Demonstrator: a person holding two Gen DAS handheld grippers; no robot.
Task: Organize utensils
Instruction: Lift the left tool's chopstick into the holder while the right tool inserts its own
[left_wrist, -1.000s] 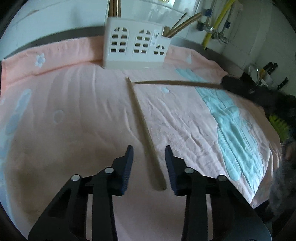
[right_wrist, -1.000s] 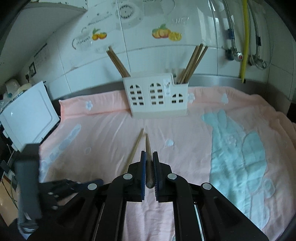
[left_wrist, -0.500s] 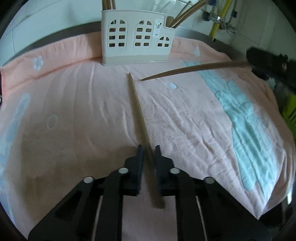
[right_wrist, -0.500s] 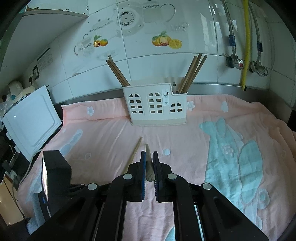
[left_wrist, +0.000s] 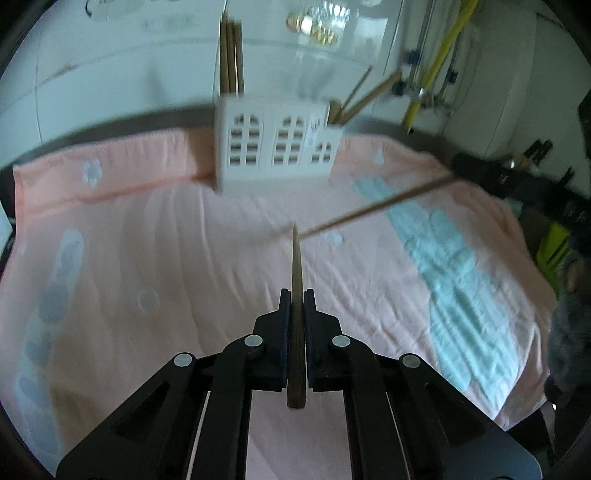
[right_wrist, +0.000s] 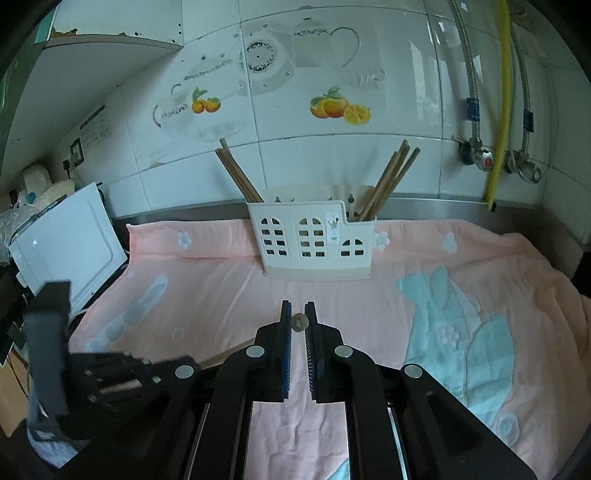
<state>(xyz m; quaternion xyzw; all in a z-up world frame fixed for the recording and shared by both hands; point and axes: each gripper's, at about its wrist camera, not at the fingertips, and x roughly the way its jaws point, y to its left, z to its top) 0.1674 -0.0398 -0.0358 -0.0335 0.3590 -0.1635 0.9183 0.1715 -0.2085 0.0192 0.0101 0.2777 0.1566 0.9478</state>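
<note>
The left gripper (left_wrist: 296, 301) has closed on its chopstick (left_wrist: 296, 295) and lifted it off the towel (left_wrist: 184, 258). The right gripper (right_wrist: 298, 314) still holds its chopstick (right_wrist: 299, 322) end-on. Both can go to the holder (right_wrist: 314, 240) ahead.

From my left claw (left_wrist: 295, 314), open pink towel (left_wrist: 184, 258) runs up to the white holder (left_wrist: 275, 149). The other chopstick (left_wrist: 369, 211) crosses that lane ahead. Leaning chopsticks (right_wrist: 388, 177) crowd the holder's right compartment.
</note>
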